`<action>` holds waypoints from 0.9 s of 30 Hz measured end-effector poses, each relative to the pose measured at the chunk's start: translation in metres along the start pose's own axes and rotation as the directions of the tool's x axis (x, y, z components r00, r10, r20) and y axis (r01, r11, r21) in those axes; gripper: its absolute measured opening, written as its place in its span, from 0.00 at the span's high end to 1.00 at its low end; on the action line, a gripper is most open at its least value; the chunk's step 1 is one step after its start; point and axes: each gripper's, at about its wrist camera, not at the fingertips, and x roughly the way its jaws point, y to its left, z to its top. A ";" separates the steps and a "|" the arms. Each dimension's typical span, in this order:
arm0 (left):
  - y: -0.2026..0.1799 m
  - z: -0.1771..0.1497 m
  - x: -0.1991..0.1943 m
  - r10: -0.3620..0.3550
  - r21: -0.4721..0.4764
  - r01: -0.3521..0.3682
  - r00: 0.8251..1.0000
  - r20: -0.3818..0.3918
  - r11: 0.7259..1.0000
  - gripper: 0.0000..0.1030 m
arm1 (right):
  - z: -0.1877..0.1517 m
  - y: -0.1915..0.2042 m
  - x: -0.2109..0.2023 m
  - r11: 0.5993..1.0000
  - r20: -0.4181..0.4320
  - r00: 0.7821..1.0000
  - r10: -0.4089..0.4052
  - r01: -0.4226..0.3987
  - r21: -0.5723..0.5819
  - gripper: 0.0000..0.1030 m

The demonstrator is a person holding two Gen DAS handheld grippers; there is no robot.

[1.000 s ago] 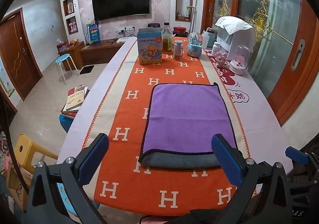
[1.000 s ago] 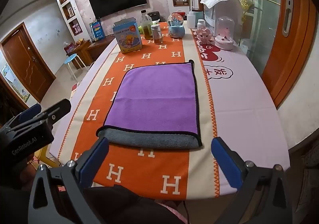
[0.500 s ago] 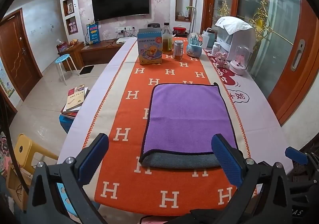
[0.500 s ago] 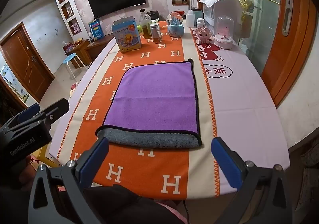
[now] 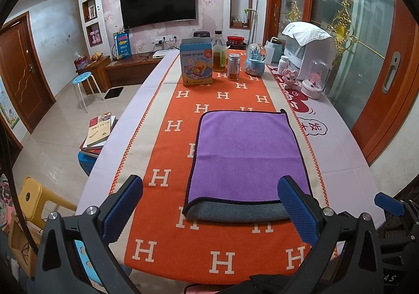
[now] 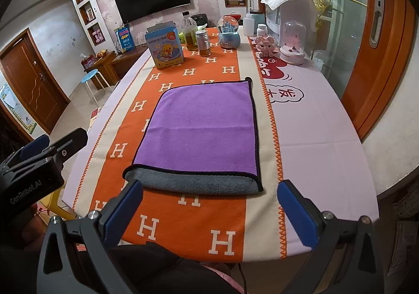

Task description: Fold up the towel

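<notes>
A purple towel (image 5: 248, 155) with a black hem lies folded flat on the orange H-patterned runner (image 5: 162, 176); its grey underside shows along the near fold. It also shows in the right wrist view (image 6: 204, 134). My left gripper (image 5: 209, 209) is open and empty, held above the table's near end just short of the towel's near edge. My right gripper (image 6: 209, 211) is open and empty too, near the towel's fold. The left gripper's body (image 6: 34, 171) shows at the left of the right wrist view.
At the table's far end stand a blue duck box (image 5: 196, 65), a bottle (image 5: 218, 51), a can (image 5: 233, 67), a snow globe (image 5: 254, 59), a white appliance (image 5: 306, 50) and a glass dome (image 5: 315, 79). Books (image 5: 99, 131) and a yellow stool (image 5: 34, 197) are left of the table.
</notes>
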 end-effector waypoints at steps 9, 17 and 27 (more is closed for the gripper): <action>-0.001 0.006 0.000 -0.001 0.000 0.001 1.000 0.007 1.000 0.01 | 0.001 -0.001 0.000 1.000 -0.001 1.000 -0.002 0.002 -0.001 0.01; -0.005 0.010 -0.001 -0.001 0.000 0.001 1.000 0.011 1.000 0.01 | 0.002 -0.003 -0.001 1.000 -0.001 1.000 -0.004 0.004 -0.002 0.01; -0.004 0.011 -0.002 0.001 0.002 -0.001 1.000 0.014 1.000 0.01 | 0.003 -0.004 -0.002 1.000 0.007 1.000 -0.003 0.003 -0.002 0.01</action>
